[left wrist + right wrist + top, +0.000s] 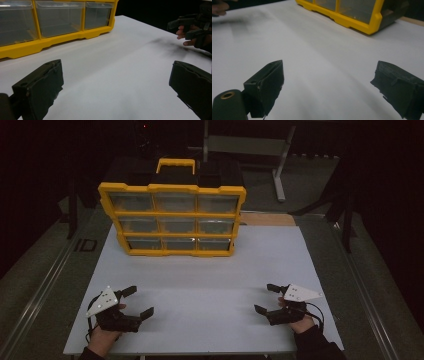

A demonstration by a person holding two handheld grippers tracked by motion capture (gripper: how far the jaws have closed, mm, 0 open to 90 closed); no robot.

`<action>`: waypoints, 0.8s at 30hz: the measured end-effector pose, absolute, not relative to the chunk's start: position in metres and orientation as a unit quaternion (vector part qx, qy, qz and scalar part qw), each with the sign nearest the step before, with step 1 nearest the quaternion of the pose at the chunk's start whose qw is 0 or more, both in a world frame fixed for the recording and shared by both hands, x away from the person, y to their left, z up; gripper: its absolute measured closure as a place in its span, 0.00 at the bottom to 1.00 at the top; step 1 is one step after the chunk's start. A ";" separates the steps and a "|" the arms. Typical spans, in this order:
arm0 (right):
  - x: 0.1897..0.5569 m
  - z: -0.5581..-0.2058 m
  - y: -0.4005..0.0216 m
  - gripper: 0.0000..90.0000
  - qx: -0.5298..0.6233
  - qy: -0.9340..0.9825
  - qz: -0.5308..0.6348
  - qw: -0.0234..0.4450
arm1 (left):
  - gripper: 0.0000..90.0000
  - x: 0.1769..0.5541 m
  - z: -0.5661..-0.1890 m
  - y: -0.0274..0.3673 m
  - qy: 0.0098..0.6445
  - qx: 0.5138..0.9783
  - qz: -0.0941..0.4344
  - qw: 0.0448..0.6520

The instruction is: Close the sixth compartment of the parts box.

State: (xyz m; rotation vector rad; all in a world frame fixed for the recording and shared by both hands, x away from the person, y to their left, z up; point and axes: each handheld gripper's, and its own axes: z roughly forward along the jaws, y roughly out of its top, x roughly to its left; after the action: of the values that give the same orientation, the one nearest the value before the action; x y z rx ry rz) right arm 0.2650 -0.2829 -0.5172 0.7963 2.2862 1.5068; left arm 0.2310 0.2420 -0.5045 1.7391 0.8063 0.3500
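Note:
A yellow parts organiser [173, 218] with clear drawer fronts stands upright at the back of the white table [210, 270], its handle on top. Its lower drawers appear in the left gripper view [60, 20] and a corner of it in the right gripper view [352, 12]. My left gripper [137, 301] rests near the front left edge, open, with nothing between its jaws [116, 82]. My right gripper [266, 299] sits near the front right edge, also open and empty [328, 82]. Both point toward the table's middle.
A metal-framed stand [250, 145] sits behind the table on the dark floor. A strip of bare wood [267, 219] shows at the table's back right. In the left gripper view the other hand and its gripper [192, 27] appear at the far right.

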 end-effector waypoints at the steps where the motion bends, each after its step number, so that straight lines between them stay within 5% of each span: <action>1: 0.265 -0.518 -0.284 0.10 0.277 0.794 0.522 0.143 | 0.00 0.231 -0.505 0.242 0.342 0.739 0.149 0.561; 24: 0.268 -0.524 -0.289 0.10 0.291 0.796 0.511 0.143 | 0.00 0.231 -0.505 0.242 0.342 0.738 0.148 0.562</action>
State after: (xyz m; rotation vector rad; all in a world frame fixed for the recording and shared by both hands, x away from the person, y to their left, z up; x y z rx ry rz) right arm 0.2675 -0.2890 -0.5239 0.8405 2.2960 1.4725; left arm 0.2309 0.2425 -0.5046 1.7381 0.8057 0.3491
